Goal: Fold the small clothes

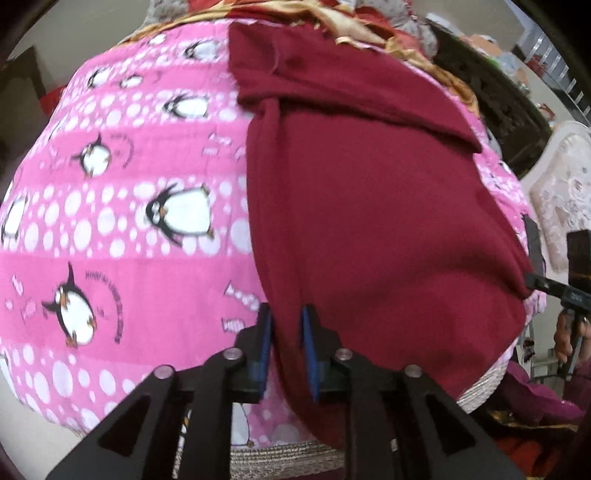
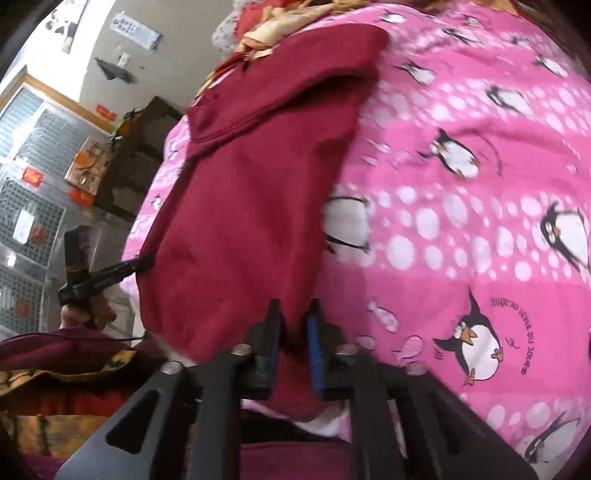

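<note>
The garment (image 1: 369,206) is plain maroon. The sheet (image 1: 122,206) under it is pink in lighter and darker bands, dotted with white spots and printed with black-and-white penguins that have orange beaks and feet; dark lettering curves beside some of them. At twelve o'clock a cloth (image 1: 332,22) shows gold and red. The left gripper (image 1: 286,332) and right gripper (image 2: 293,328) are black with blue pads. At four o'clock in the left view, a cream chair (image 1: 561,192) carries a pale floral pattern.

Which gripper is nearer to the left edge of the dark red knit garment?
Left. The left gripper straddles that edge of the garment; the right gripper straddles the opposite hem corner.
</note>
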The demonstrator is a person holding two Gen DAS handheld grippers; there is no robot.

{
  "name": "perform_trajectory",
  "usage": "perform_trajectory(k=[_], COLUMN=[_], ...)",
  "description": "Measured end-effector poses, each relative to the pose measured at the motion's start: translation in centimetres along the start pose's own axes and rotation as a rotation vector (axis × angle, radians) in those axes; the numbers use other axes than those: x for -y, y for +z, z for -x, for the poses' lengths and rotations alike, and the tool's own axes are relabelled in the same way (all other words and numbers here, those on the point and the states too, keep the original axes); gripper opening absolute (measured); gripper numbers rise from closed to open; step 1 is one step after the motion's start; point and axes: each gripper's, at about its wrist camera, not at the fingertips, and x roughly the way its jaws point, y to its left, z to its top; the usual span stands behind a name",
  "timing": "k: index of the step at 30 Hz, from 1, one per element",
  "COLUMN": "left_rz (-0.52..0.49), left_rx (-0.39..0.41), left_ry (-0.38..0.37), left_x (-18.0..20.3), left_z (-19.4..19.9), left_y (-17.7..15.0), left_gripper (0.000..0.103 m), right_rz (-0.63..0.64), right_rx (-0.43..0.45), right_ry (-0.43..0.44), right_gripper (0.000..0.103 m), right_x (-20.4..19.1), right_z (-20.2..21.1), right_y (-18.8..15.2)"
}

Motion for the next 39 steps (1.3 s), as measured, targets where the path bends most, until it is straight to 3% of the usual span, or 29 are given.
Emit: perform_trajectory(k=[2,5,15,17,20,23,26,28,29,31,33,35,39], left_rz=[-0.003,-0.004,-0.009,-0.012,-0.011,-0.010,-0.014,-0.003,0.008,0.029,0.055,0.078,0.078], left_rx=[0.002,0.014,-0.002,-0.004,-0.006,-0.011,-0.014,-0.021,-0.029,-0.043,-0.052,-0.062,-0.099], left_ry=[0.001,0.022,0.041,0.041,0.036,0.035,0.029,0.018,0.010,-0.006,-0.025,-0.041,-0.083], left_x=[0.2,0.4,0.7,0.8,0.9,1.0,1.2,1.1,1.0,0.7,0.5,0.4,0.9], left_z=[0.2,0.6,0.1,0.0,-0.1,-0.2,-0.2,-0.2,-0.2,-0.2,-0.2,-0.3,-0.1], left_y=[-0.3,-0.6,-0.7,-0.7,-0.8,-0.8,-1.0,-1.1,-1.2,-1.5,-1.9,-2.2,-2.8], left_gripper=[0.034,0.046,0.046,0.046,0.046,0.046,0.046,0.047,0.049,0.051,0.054,0.058,0.058], right_rz=[-0.006,0.017,0.046,0.059,0.116,0.152,0.128,0.103,0.087,0.048,-0.003,-0.008,0.020], right_rx=[0.010,0.012,-0.027,-0.046,-0.059,-0.061,-0.031,-0.028,-0.036,-0.092,-0.132,-0.087,-0.061], right_ry=[0.009,0.006,0.009,0.016,0.034,0.094,0.289,0.342,0.300,0.132,0.135,0.170,0.178], right_gripper=[0.045,0.049,0.049,0.038,0.031,0.025,0.023,0.023,0.023,0.023,0.024,0.033,0.038], right_x=[0.2,0.3,-0.5,-1.0,-2.2,-3.1,-3.5,-2.9,-2.2,-0.7,0.1,-0.1,-0.7], right_z=[0.4,0.5,-1.8,-2.1,-1.7,-0.7,0.7,0.6,0.1,-1.9,-3.1,-2.8,-2.7], right_y=[-0.2,-0.5,-0.1,-0.3,-0.6,-0.5,-0.3,-0.2,-0.2,-0.4,-0.9,-1.1,-1.0])
